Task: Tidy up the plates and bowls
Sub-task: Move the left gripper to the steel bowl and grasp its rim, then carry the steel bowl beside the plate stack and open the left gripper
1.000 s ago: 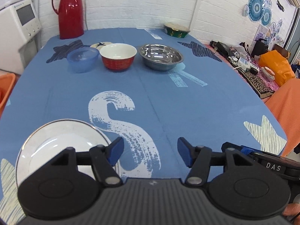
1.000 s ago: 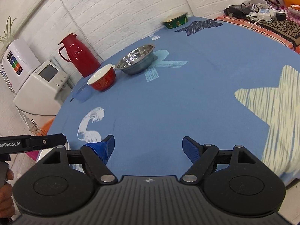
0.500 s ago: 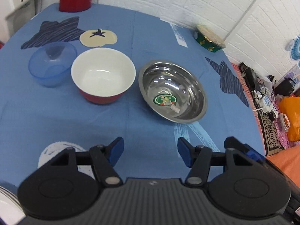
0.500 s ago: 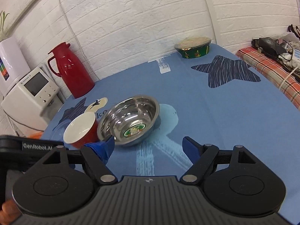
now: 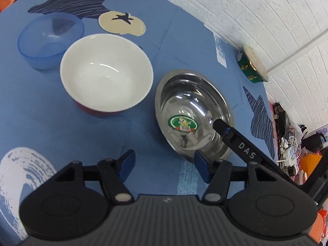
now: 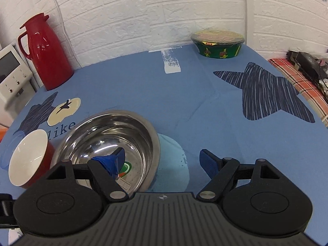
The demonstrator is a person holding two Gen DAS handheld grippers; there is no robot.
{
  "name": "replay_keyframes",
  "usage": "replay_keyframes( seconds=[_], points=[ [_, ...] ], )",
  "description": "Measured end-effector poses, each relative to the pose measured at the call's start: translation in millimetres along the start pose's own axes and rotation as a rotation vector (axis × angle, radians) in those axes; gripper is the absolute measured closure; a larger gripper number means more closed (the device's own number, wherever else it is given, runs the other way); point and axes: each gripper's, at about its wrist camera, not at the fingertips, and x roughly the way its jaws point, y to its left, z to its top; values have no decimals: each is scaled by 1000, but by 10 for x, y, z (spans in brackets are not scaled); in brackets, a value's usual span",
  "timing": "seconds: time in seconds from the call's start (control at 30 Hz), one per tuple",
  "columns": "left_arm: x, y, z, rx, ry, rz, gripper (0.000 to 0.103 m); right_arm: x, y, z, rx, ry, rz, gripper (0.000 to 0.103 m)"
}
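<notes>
Blue cloth with printed stars covers the table (image 6: 184,94), and a white brick wall (image 6: 164,10) stands behind it. I take the steel bowl (image 5: 193,114) as my landmark.

Nearest to me, on the near side of the steel bowl, the left gripper (image 5: 165,165) hangs over bare cloth, released, its fingers apart and holding nothing. The right gripper (image 6: 162,162) is also released and empty. Its left finger reaches over the rim and hangs inside the steel bowl, and its right finger is outside, over the pale blue print. So the rim on the near right side lies between the two fingers. I cannot tell if the inner finger touches the metal already.

I think the step in hand is to pinch this rim and lift the steel bowl. To do it well, the fingers should go deep enough that the pads sit flat on both faces of the wall, because polished steel is slippery and the bowl may swing or tip. A slow, level lift is better.

Just left of the steel bowl stands the red bowl (image 5: 106,78) with a white inside, close but apart. Further left is the clear blue bowl (image 5: 50,40). They look like a row to nest, I suppose.

Far behind the steel bowl, by the wall, are the green noodle tub (image 6: 218,44) and the red jug (image 6: 45,51).
</notes>
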Motion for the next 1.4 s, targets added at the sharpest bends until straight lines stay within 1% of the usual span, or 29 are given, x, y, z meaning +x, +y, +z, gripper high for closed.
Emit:
replay_keyframes(
  seconds=[0.03,0.1,0.23,0.3,0.37,0.47,0.5,0.53,0.57,0.6,0.63,0.67,0.7,0.8,0.9,0.97,1.0,1.07,1.2,1.3,1.4],
  points=[
    [2,1,21,-5,-10,-6,42,32,15,21,0,-1,2,37],
    [45,7,57,-16,-24,15,42,104,61,46,-23,3,-13,37],
    [227,28,38,-59,-5,49,42,298,204,49,-134,60,-42,37],
    [230,-8,16,-54,-45,67,43,368,271,42,-186,80,-39,36],
    [226,-18,22,-58,-67,81,42,375,278,42,-195,67,-40,36],
    [253,-6,56,-42,-57,85,43,389,277,40,-201,61,-28,36],
    [259,4,64,-39,-58,82,48,384,280,40,-201,63,-28,36],
    [267,-5,74,-21,-55,84,56,368,280,34,-198,62,-11,39],
    [279,-19,79,8,-43,81,67,341,288,15,-187,49,11,40],
    [286,-39,92,38,-31,72,88,306,294,-9,-186,42,40,41],
    [276,-73,102,80,-24,63,92,276,316,-31,-191,41,53,45],
    [239,-111,98,128,-41,84,96,231,330,-65,-202,42,65,45],
    [189,-145,85,185,-61,94,97,185,350,-100,-211,49,78,44],
    [-20,-166,-10,315,-93,98,97,-11,359,-231,-198,53,106,44],
    [-233,-82,-175,388,-70,76,96,-269,349,-385,-175,51,131,43],
    [-390,20,-344,425,-48,52,96,-491,379,-529,-186,41,128,41],
    [-468,77,-433,432,-31,47,96,-624,404,-623,-203,34,127,41],
    [-648,217,-626,445,3,11,96,-879,430,-811,-227,27,120,41],
    [-1022,577,-1066,476,72,-39,95,-1378,490,-1270,-256,37,145,41],
    [-1209,833,-1354,481,117,-73,95,-1651,594,-1585,-273,48,143,40],
    [-1305,992,-1535,481,144,-98,95,-1822,659,-1779,-291,54,124,40]
  ],
)
